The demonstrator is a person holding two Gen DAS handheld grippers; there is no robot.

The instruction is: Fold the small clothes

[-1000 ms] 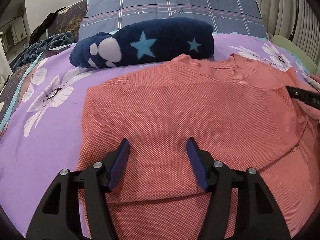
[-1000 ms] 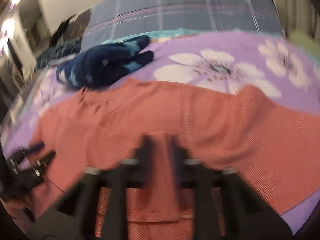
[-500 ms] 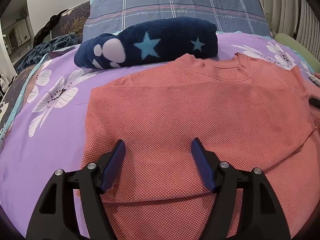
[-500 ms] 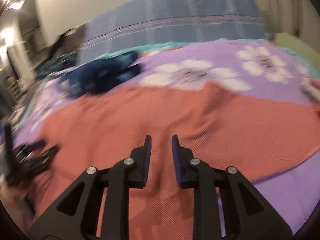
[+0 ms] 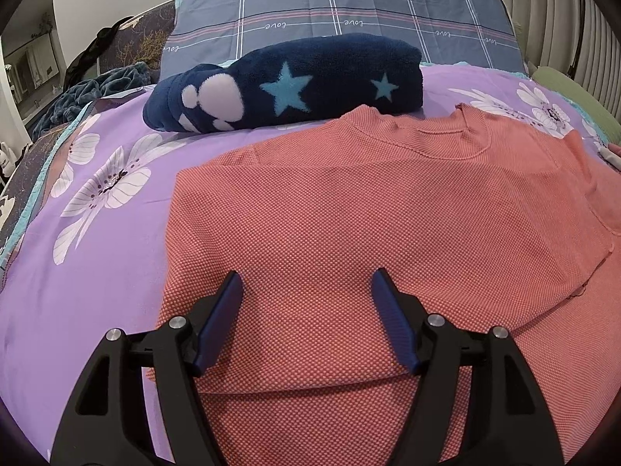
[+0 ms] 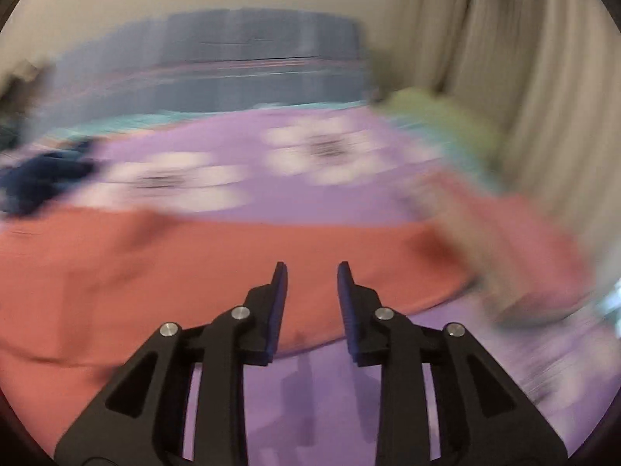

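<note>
A coral-red knit sweater (image 5: pixel 349 209) lies flat on the purple flowered bedspread (image 5: pixel 97 233), neckline toward the pillows, its left side folded inward. My left gripper (image 5: pixel 306 283) is open and empty, hovering over the sweater's lower left part. In the blurred right wrist view the sweater (image 6: pixel 155 272) fills the left and middle, with a sleeve (image 6: pixel 516 244) trailing to the right. My right gripper (image 6: pixel 312 272) is open and empty above the sweater's right edge.
A folded navy fleece with stars and paw prints (image 5: pixel 283 85) lies behind the sweater. A blue plaid pillow (image 5: pixel 349 19) stands at the headboard. A green cushion (image 5: pixel 574 97) and curtains (image 6: pixel 524 77) are on the right.
My right gripper has swung right toward the sweater's right edge and opened wider. My left gripper has drawn back slightly and stays open.
</note>
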